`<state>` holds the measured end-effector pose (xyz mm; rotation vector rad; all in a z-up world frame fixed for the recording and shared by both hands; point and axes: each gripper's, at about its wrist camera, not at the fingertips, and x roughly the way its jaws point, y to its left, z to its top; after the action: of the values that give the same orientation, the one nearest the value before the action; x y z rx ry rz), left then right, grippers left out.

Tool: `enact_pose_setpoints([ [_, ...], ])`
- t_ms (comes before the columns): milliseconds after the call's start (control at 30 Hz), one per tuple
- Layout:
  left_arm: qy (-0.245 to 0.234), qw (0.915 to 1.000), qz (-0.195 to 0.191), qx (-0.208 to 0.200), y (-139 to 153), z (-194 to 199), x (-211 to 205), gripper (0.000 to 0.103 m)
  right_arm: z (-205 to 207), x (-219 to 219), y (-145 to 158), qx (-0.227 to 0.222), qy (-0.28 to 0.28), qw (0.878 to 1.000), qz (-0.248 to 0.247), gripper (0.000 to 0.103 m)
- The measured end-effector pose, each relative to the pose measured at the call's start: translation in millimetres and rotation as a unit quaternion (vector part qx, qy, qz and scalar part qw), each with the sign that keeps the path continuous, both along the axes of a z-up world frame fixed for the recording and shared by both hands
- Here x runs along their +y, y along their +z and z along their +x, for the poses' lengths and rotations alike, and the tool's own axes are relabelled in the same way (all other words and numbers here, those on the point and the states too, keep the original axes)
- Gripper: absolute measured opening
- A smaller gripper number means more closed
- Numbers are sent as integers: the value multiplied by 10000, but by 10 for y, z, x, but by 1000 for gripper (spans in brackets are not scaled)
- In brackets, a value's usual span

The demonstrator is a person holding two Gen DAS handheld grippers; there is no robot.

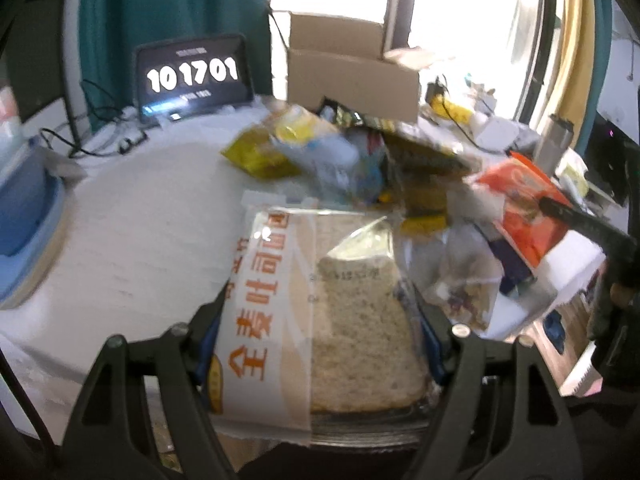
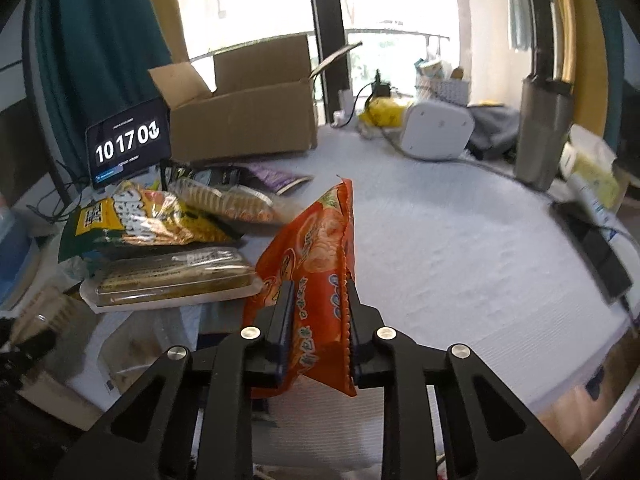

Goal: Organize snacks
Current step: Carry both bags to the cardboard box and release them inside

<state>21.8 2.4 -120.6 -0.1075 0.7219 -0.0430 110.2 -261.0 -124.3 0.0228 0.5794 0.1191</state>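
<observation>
The left tongs (image 1: 320, 332) grip a bag of sliced bread (image 1: 320, 312) at lower centre, the right tongs (image 2: 318, 312) pinch an orange snack packet (image 2: 316, 248) mid-frame, and the open cardboard box (image 2: 244, 120) stands upper left, its inside hidden.

Daylight floods in through the window (image 2: 384, 0) at the top of both views, blown out to white. The white tablecloth (image 2: 460, 248) is evenly lit, with soft shadows. The left wrist view is smeared by motion blur, especially its snack pile (image 1: 340, 152). Fisheye bending and dark corners frame both.
</observation>
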Motion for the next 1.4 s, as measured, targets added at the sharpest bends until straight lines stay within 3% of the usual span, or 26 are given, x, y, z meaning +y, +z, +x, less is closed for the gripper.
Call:
enact_pose_setpoints([
  [267, 433, 9977, 190, -484, 277, 79, 261, 77, 29, -182, 315, -427, -279, 9986, -135, 24],
  [533, 660, 9921, 241, -1039, 619, 489, 446, 77, 239, -203, 612, -743, -229, 9967, -229, 24],
  [833, 798, 9802, 409, -1763, 1146, 1079, 543, 77, 702, -75, 990, -1099, 5, 9936, -269, 24],
  [1400, 469, 9704, 576, -2297, 1746, 2240, 354, 77, 1733, 125, 1630, -1606, 447, 9860, -84, 24],
])
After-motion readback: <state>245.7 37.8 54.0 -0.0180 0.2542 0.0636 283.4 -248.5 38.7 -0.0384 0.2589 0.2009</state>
